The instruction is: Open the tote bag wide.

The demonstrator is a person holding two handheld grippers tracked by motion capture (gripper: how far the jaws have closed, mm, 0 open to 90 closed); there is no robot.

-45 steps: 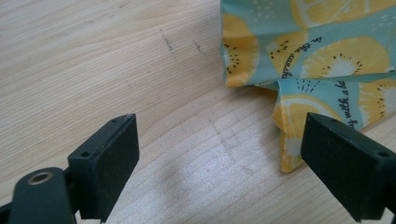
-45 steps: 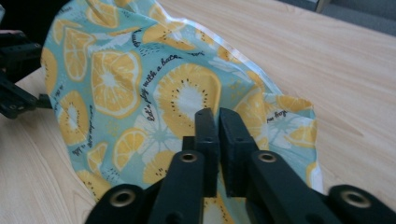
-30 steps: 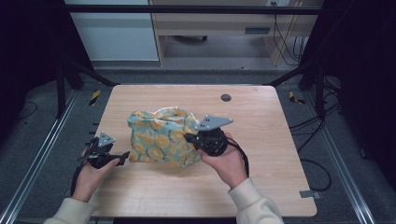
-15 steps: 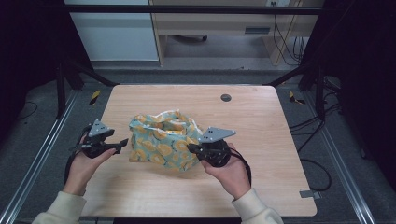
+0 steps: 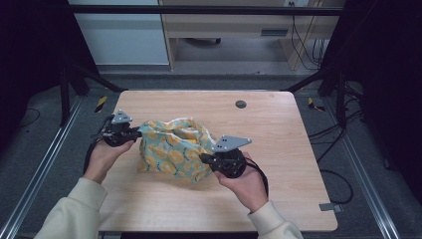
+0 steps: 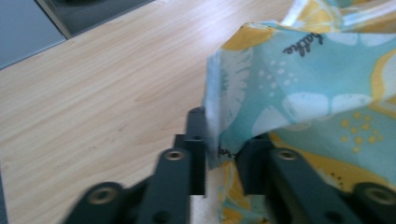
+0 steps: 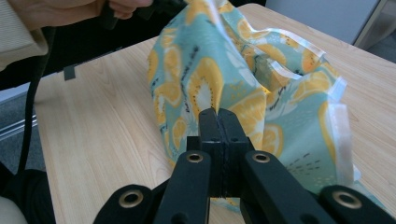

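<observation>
The cloth bag (image 5: 174,152) with the lemon print sits mid-table (image 5: 278,129), its edges lifted. My left gripper (image 5: 135,133) has just been closing and pinches its left edge; my right gripper (image 5: 203,158) is clenched on the near right edge.

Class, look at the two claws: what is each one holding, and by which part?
Both grip the lemon-print cloth: the left claw has just closed on its left edge, the right claw pinches its near lower edge.

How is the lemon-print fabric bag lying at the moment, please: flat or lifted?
Lifted and bunched: the lemon-print fabric bag stands up from the table, pinched by the left tool and the right tool.
</observation>
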